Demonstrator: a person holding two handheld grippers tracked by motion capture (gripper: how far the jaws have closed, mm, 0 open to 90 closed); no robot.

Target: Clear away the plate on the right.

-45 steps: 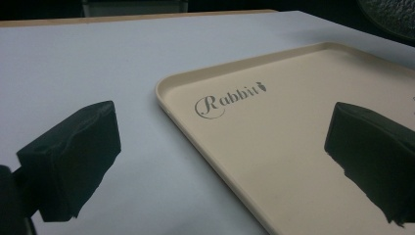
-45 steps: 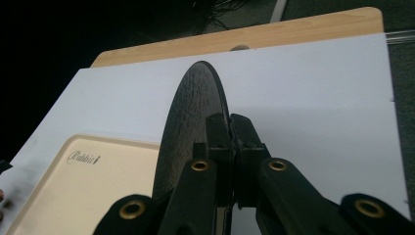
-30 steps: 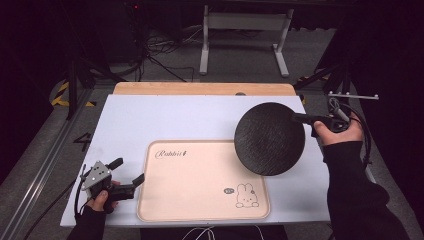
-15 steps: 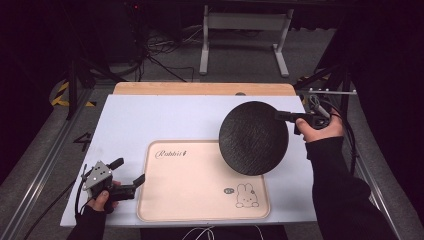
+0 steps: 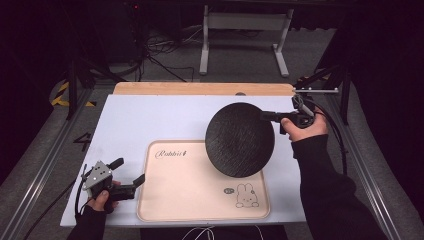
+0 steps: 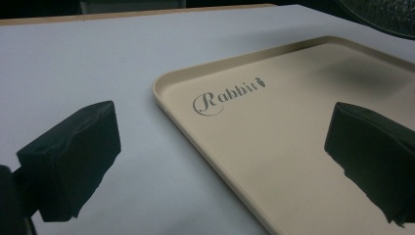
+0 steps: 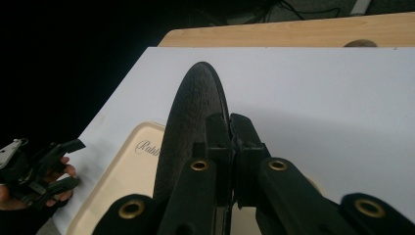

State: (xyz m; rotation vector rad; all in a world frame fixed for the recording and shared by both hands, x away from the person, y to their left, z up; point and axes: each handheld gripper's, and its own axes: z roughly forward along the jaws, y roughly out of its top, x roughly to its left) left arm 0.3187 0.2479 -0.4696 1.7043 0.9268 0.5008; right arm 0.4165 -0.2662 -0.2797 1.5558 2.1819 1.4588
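Dark plate (image 5: 240, 140) held on edge above tray (image 5: 185, 200), clamped in right gripper (image 5: 267, 116).

One plate: round, black-brown, matte, faintly ridged surface, thin rim; tilted steeply, face toward the camera in high view, lifted over the tray's far right corner and the white table (image 5: 150, 120). Seen nearly edge-on in right gripper view (image 7: 195, 127), rim pinched between the two black fingers (image 7: 218, 142), pressed together on it. One tray: beige, rectangular, rounded corners, raised lip, "Rabbit" lettering at one corner, small rabbit drawing (image 5: 245, 194) at the opposite one; lying flat at the near edge of the table. Two grippers counted. Left gripper (image 5: 127, 172) resting low at the tray's left edge, fingers (image 6: 73, 159) wide apart, nothing between them, one on either side of the tray's lip (image 6: 195, 132).
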